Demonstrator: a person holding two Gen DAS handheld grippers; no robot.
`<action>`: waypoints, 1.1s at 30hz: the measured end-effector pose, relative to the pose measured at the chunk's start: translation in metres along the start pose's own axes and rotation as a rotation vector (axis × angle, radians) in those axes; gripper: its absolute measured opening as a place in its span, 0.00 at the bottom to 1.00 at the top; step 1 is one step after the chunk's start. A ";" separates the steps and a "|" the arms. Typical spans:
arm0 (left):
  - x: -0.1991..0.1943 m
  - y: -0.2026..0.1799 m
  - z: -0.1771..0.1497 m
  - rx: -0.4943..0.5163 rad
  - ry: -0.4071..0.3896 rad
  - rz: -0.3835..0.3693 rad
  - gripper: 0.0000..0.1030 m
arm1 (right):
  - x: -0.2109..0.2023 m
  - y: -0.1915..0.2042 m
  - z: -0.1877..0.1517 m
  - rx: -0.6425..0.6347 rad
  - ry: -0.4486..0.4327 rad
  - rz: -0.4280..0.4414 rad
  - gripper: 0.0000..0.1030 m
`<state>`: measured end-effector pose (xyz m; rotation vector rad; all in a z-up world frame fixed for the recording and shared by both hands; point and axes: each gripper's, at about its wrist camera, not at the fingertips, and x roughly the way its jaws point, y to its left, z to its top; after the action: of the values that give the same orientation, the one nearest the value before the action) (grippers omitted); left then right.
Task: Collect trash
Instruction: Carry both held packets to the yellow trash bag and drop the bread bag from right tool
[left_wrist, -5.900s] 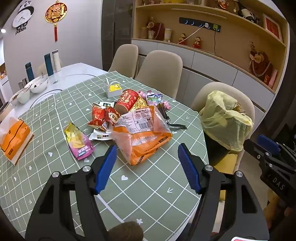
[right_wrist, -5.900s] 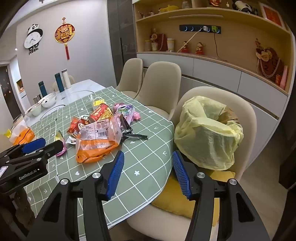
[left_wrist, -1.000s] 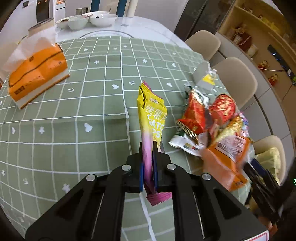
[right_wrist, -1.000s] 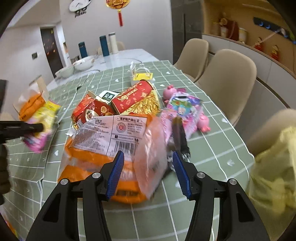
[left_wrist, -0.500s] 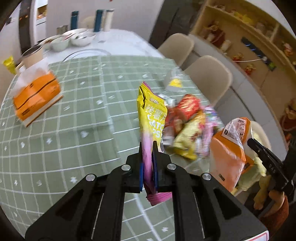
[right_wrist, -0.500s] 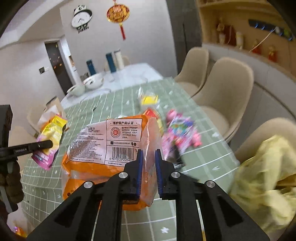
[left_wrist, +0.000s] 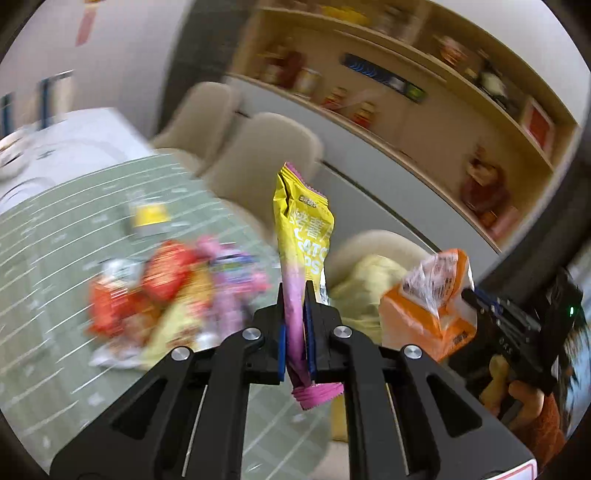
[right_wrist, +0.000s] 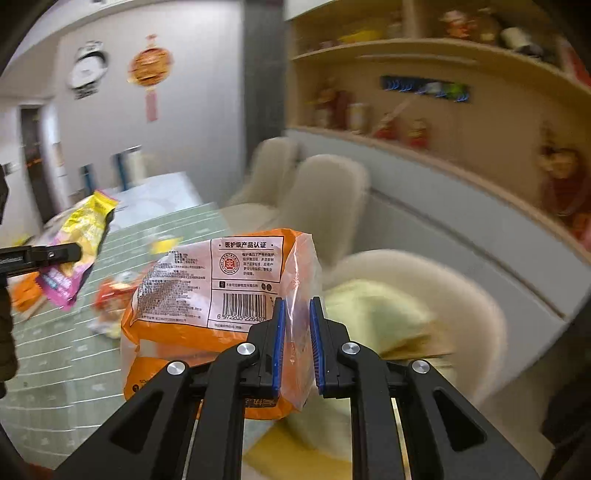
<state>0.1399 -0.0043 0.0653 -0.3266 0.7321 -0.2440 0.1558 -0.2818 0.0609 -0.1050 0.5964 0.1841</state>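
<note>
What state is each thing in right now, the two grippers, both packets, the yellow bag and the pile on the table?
Left gripper: jaws shut on the chip packet.
Chip packet: lifted, upright.
Right gripper: jaws shut on the orange pack.
Orange pack: lifted off the table.
Yellow bag: resting on the chair.
Wrapper pile: lying on the tablecloth, blurred.

Place: home dining room
Evidence: dining table (left_wrist: 55, 236), 9 o'clock; chairs (right_wrist: 325, 199), 12 o'clock; ornament shelves (right_wrist: 424, 96), 2 o'clock
</note>
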 end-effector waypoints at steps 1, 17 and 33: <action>0.015 -0.018 0.005 0.032 0.021 -0.038 0.07 | -0.003 -0.018 0.001 0.023 -0.002 -0.044 0.14; 0.250 -0.177 0.006 0.195 0.401 -0.217 0.16 | 0.013 -0.165 -0.018 0.163 0.035 -0.365 0.14; 0.179 -0.108 0.011 0.025 0.275 0.027 0.27 | 0.138 -0.098 -0.027 -0.069 0.144 -0.043 0.14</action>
<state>0.2650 -0.1602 0.0033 -0.2622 1.0032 -0.2754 0.2725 -0.3622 -0.0348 -0.1985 0.7306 0.1566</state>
